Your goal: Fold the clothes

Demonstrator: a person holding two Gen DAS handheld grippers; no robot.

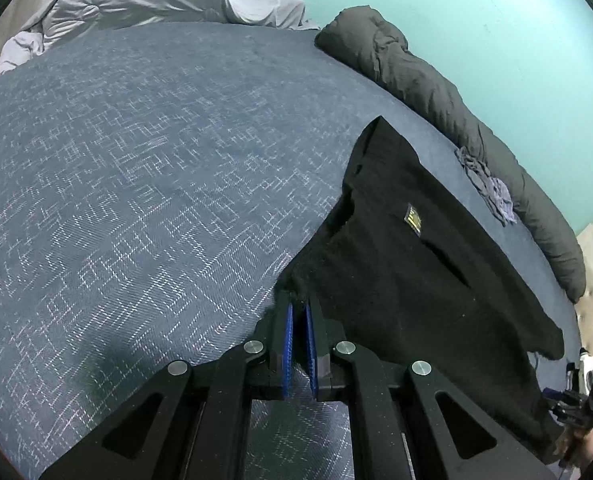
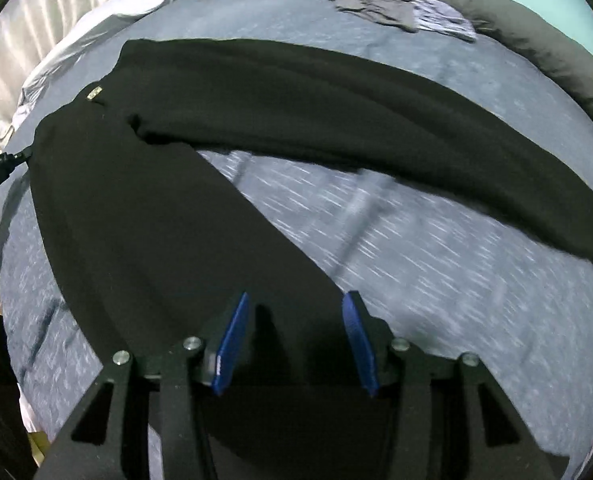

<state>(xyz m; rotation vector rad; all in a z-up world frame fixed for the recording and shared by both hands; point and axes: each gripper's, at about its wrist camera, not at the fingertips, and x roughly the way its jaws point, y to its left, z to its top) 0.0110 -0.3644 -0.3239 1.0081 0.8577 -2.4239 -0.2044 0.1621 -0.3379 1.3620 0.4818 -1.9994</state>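
Blue pads of left gripper (image 1: 299,322) pressed together on the waistband corner of black trousers (image 1: 416,264); cloth pinched between the jaws, clamped. Trousers spread away to the right over the patterned bedspread (image 1: 136,184), small label (image 1: 413,216) facing up near the waist. Rolled dark duvet (image 1: 436,92) along the far edge by the wall, a crumpled grey cloth (image 1: 488,184) beside it, pale bedding (image 1: 156,0) heaped at the far end. At lower right, the other gripper visible at the trousers' far hem.

Right wrist view: right gripper (image 2: 294,308) with jaws apart, nothing pressed between the pads; near trouser leg (image 2: 156,220) lying directly under and between the open fingers. Second leg (image 2: 376,128) angled away across the bedspread (image 2: 436,280), the two legs forming a V joined at the waist. Left gripper (image 2: 26,156) seen at far left, touching the waist edge. Grey cloth (image 2: 408,12) and duvet (image 2: 556,52) beyond.

Handling, as judged: soft, limp, light knit; no stiffness, likely to sag and drag when lifted. Best hold at hem or waistband, where layers are thicker. Right jaws placed well for closing on the near leg's hem.
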